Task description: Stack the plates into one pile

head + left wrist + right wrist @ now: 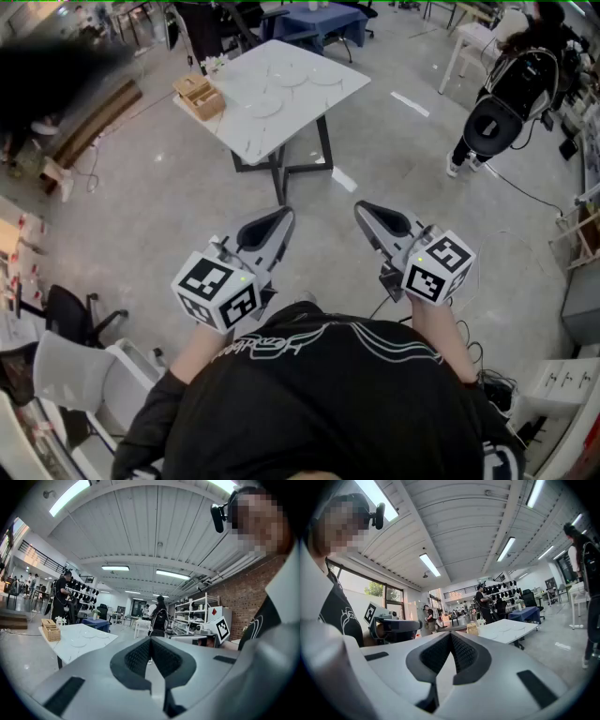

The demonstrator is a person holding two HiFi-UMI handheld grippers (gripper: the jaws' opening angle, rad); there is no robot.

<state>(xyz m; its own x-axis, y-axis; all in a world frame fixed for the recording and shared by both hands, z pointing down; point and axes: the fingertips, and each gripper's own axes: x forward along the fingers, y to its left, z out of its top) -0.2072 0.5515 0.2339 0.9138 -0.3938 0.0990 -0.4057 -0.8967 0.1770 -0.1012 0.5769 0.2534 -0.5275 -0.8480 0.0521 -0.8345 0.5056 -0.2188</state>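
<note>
Worktop: was smooth, white, marble-like.
Plates: looked clear and glossy, like glass.
Basket: was woven, rough.
Left tongs: were matt grey plastic, ribbed inside.

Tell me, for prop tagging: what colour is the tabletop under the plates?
The tabletop is white with faint grey veining; the head view shows it best.

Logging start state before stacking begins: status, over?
Left gripper shut, empty; right gripper shut, empty. Three plates lie apart on table, unstacked, far ahead. Basket at table corner, clear of plates.
</note>
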